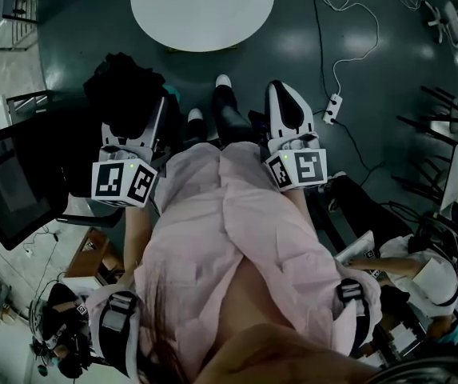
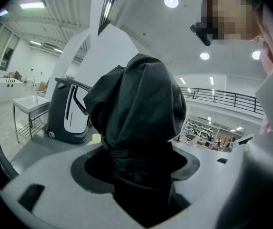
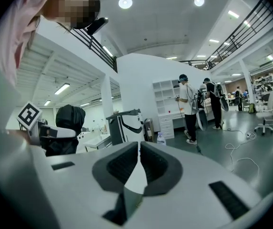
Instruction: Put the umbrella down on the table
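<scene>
The umbrella (image 1: 125, 90) is a folded black fabric bundle. My left gripper (image 1: 137, 122) is shut on it and holds it out in front of the person's pink shirt. In the left gripper view the umbrella (image 2: 141, 109) fills the space between the jaws of the left gripper (image 2: 136, 175). My right gripper (image 1: 283, 90) is held level beside it on the right, shut, with nothing in it; its pads meet at the tips (image 3: 138, 149). The right gripper view also shows the umbrella (image 3: 69, 118) at the left. A round white table (image 1: 205, 14) stands ahead on the dark floor, a step beyond both grippers.
A black office chair (image 1: 21, 182) stands close at the left. A power strip with a white cable (image 1: 332, 106) lies on the floor to the right, near black chair legs (image 1: 444, 126). A seated person (image 1: 420, 270) is at lower right. A dark-and-white machine (image 3: 126, 125) and standing people (image 3: 188, 104) are farther off.
</scene>
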